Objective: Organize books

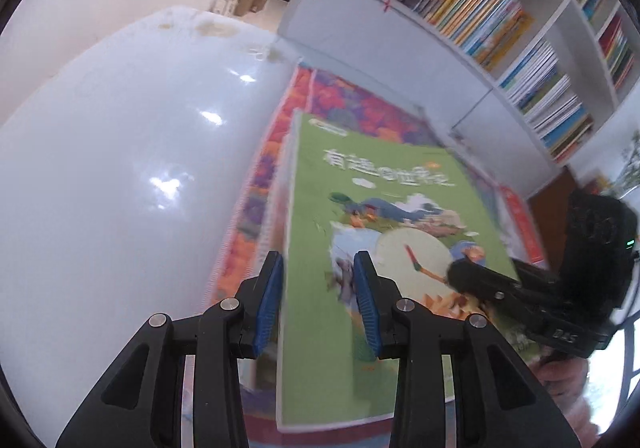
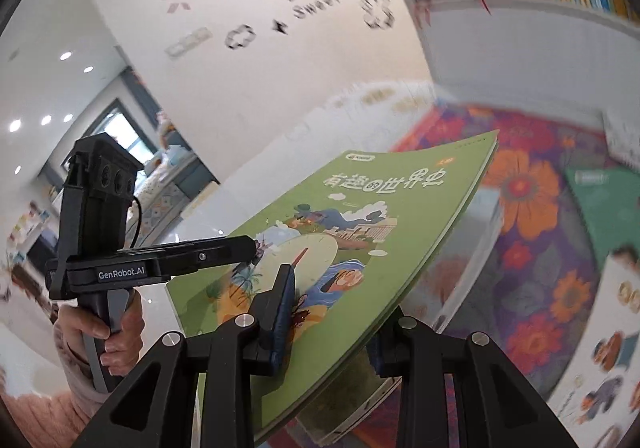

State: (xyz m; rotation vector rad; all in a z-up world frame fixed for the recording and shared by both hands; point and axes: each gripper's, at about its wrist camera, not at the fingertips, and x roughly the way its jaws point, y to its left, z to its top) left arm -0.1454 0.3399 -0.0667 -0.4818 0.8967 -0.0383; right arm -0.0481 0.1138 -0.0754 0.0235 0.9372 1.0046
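White tabletop (image 1: 120, 167) open; bookshelf (image 1: 500, 27) blocks beyond.

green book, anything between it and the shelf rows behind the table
Nothing visible. Both tools, left and right, are shut on the green book, lifted over the flowered mat. Between it and the bookshelf lie only flat mat and bare table. The shelf rows look packed.
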